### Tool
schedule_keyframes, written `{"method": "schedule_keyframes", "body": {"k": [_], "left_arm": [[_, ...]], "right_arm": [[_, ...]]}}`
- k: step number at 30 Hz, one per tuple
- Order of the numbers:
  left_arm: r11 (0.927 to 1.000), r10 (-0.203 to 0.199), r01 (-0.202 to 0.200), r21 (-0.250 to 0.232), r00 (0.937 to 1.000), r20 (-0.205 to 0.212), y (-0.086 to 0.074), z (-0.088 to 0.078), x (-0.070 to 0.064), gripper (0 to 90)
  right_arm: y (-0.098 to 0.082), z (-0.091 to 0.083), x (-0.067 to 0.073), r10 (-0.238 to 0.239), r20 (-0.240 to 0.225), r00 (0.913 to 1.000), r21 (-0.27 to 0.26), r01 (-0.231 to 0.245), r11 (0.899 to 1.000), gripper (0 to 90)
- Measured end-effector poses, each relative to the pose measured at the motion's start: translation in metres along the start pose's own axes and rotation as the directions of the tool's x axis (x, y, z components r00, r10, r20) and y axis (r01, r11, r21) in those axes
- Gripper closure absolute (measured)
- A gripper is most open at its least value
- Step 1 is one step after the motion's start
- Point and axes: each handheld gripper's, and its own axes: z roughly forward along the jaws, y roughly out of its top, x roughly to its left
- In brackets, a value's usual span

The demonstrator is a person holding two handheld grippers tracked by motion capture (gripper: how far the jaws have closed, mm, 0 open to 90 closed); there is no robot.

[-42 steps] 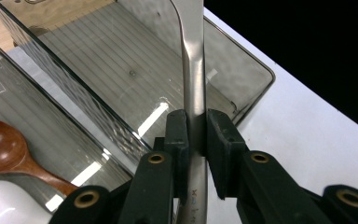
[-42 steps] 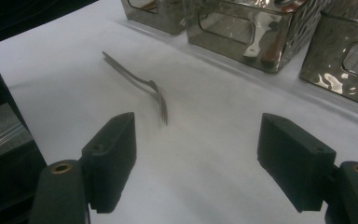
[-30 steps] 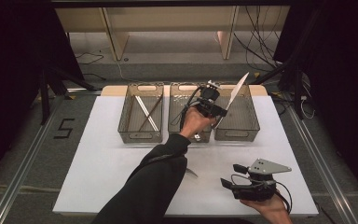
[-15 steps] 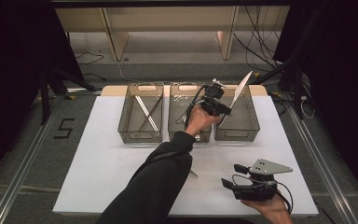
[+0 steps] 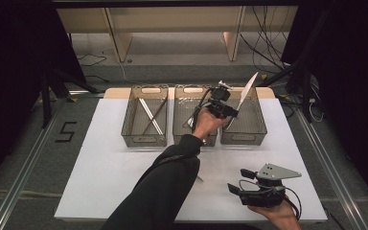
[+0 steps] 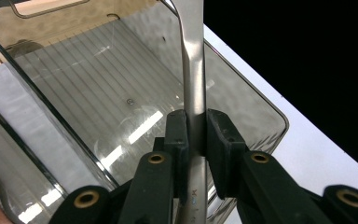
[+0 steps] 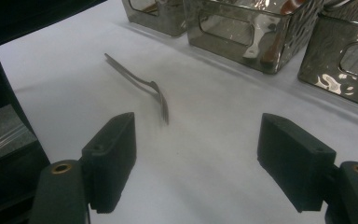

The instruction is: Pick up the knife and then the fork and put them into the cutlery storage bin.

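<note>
Our left tool (image 5: 230, 112) is clenched on the handle of a table knife (image 5: 243, 96); in the left gripper view the two black pads (image 6: 177, 135) press the flat steel handle (image 6: 195, 93) from both sides. Our left arm reaches forward across the white table (image 5: 100, 172), sleeve dark, hand raised above the row of bins. The knife runs lengthwise up out of the tool, its blade tip pointing up and away toward the far right, tilted rather than upright, and it hangs over the right bin (image 5: 256, 136).

Our right tool (image 5: 242, 187) rests low near the table's near right edge, its jaws spread wide and holding nothing; in the right gripper view a spoon (image 7: 142, 84) lies on the table just ahead of them, bowl toward us.

Three clear bins stand side by side at the far edge. The left bin (image 5: 129, 129) holds chopsticks (image 5: 149, 115) lying crossed. The middle bin (image 5: 182, 129) holds cutlery we cannot tell apart. The right bin's ribbed floor shows bare below the knife.
</note>
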Motion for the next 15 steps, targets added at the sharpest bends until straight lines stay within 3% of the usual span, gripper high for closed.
{"method": "schedule_keyframes", "body": {"k": [15], "left_arm": [[0.9999,-0.016,0.016,0.0,0.9994,-0.029,-0.0046,0.0094,0.0005,78.5]], "right_arm": [[-0.0004,-0.0004,0.0,0.003,-0.002,1.0,0.002,-0.003,1.0,29.1]]}}
